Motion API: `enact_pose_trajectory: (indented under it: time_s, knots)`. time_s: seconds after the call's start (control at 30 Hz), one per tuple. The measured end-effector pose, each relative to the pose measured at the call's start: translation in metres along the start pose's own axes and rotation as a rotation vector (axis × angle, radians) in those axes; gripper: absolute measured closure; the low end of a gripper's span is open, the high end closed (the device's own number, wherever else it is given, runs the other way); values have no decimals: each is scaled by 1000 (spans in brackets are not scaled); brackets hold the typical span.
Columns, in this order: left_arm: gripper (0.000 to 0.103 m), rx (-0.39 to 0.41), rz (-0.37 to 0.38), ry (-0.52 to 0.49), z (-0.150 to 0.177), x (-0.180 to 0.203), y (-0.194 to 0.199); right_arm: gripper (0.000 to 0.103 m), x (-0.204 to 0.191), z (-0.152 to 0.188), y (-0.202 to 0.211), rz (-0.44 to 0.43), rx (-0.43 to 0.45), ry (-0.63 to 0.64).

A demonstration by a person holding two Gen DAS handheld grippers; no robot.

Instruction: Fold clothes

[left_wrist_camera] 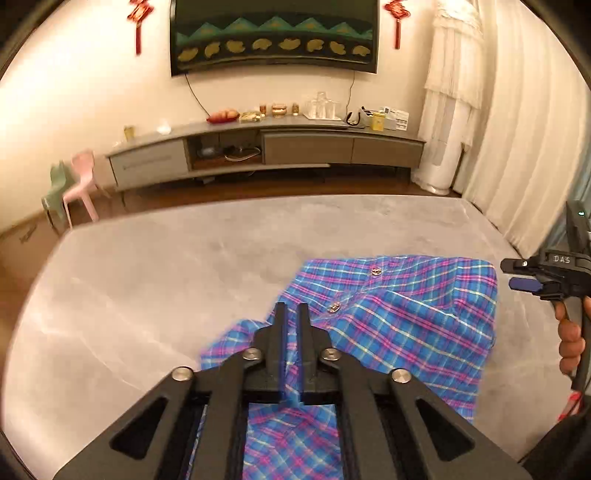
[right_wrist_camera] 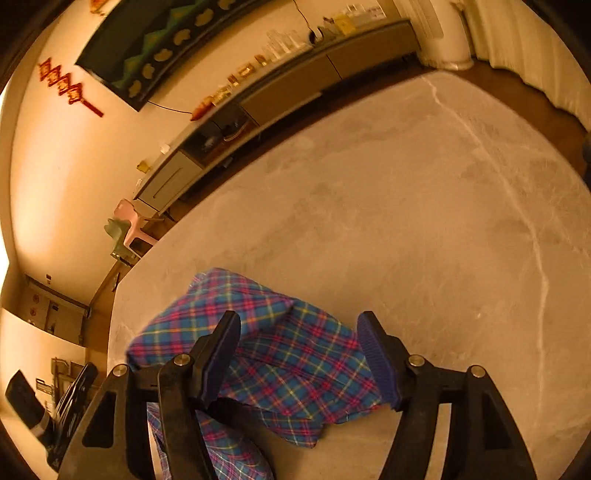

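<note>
My left tool [left_wrist_camera: 291, 314] has its jaws nearly together with a strip of the plaid shirt [left_wrist_camera: 399, 317] running up between them, so I read it as clamped on the cloth, holding that edge lifted above the grey worktop [left_wrist_camera: 147, 280]. The shirt lies partly folded on the near side of the worktop, its front placket up, with two snap buttons [left_wrist_camera: 376, 271] showing just beyond the left tool's tips. In the right wrist view my right tool [right_wrist_camera: 299, 325] stands wide open, its blue-padded fingers [right_wrist_camera: 373, 350] spread over the shirt [right_wrist_camera: 295, 362] with nothing between them; I can't tell if the pads touch the cloth. From the left view the right tool [left_wrist_camera: 517, 275] sits just past the shirt's right edge, apart from it, a hand [left_wrist_camera: 570, 332] wrapped round its grip. Beyond the worktop I see a TV [left_wrist_camera: 273, 35] on the wall above a low cabinet [left_wrist_camera: 306, 147].
</note>
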State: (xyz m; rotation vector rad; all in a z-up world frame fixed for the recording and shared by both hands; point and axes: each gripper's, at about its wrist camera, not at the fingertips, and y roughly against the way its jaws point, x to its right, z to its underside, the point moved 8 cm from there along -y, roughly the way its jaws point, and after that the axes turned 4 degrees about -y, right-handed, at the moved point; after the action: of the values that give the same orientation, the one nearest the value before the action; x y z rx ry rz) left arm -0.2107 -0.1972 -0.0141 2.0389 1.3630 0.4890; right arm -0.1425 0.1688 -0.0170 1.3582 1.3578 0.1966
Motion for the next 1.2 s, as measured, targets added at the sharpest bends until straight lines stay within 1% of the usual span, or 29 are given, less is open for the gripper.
enact_pose_trajectory:
  time_s: [0.03, 0.07, 0.1, 0.13, 0.2, 0.3, 0.37, 0.43, 0.47, 0.5, 0.53, 0.57, 0.6, 0.67, 0.73, 0.77, 0.8, 0.83, 0.87, 0.9, 0.93, 0.97, 1.0, 1.03, 1.07, 1.17, 1.2]
  knots:
    - [76, -11, 41, -45, 3, 15, 0, 35, 2, 1, -12, -3, -26, -17]
    - [49, -46, 75, -116, 9, 38, -4, 35, 7, 5, -20, -3, -53, -32]
    - [47, -82, 109, -186, 14, 60, -8, 35, 11, 8, -28, 0, -75, -53]
    - [47, -112, 137, -254, 20, 81, -11, 35, 18, 11, -35, 3, -86, -89]
    - [47, -82, 101, -350, 23, 118, -17, 35, 31, 17, -40, -18, -86, -184]
    - [45, -66, 59, -418, 18, 157, -31, 35, 48, 37, -30, -82, -78, -328]
    - [41, -75, 14, -426, 20, 166, -45, 35, 48, 51, -30, -126, -100, -359]
    - [41, -92, -29, -432, 22, 170, -67, 35, 44, 57, -41, -131, -128, -367]
    - [41, -103, -62, -440, 23, 169, -79, 38, 42, 59, -48, -128, -137, -367]
    - [43, -110, -82, -444, 26, 169, -87, 60, 40, 56, -54, -121, -135, -352]
    - [66, -123, -75, -418, 28, 163, -95, 80, 36, 53, -57, -114, -126, -326]
    - [100, -135, -68, -391, 30, 158, -104, 84, 33, 49, -61, -106, -117, -300]
    - [101, -148, -60, -360, 32, 152, -112, 92, 28, 44, -59, -114, -97, -280]
    - [102, -168, -8, -229, 32, 122, -116, 95, 12, 27, -32, -166, 6, -211]
    - [102, -148, -56, -209, 31, 90, -110, 95, -16, 12, 7, -223, 127, -91]
    - [102, -146, -60, -192, 32, 76, -105, 95, -36, 8, 29, -257, 184, -10]
    - [102, -144, -62, -177, 33, 63, -100, 95, -54, 6, 47, -291, 221, 61]
    - [102, -139, -57, -169, 34, 54, -95, 95, -71, 8, 58, -326, 236, 121]
    - [100, -117, -17, -157, 34, 44, -83, 95, -84, 10, 66, -347, 244, 169]
    - [98, -74, 6, -151, 30, 41, -67, 95, -94, 13, 70, -355, 245, 201]
    - [89, -30, 32, -148, 27, 39, -50, 95, -105, 15, 74, -362, 246, 233]
    - [68, 23, 77, -174, 22, 47, -32, 95, -115, 18, 78, -369, 246, 266]
    - [56, 76, 123, -200, 18, 55, -13, 95, -124, 21, 81, -380, 241, 289]
    - [38, 127, 165, -231, 14, 64, 5, 95, -130, 24, 83, -395, 229, 302]
    - [29, 159, 184, -303, 13, 81, 13, 95, -136, 28, 85, -409, 217, 315]
    - [28, 254, 233, -516, 13, 135, 35, 95, -148, 40, 94, -458, 180, 354]
    - [28, 270, 196, -570, 13, 147, 31, 95, -150, 48, 97, -477, 169, 362]
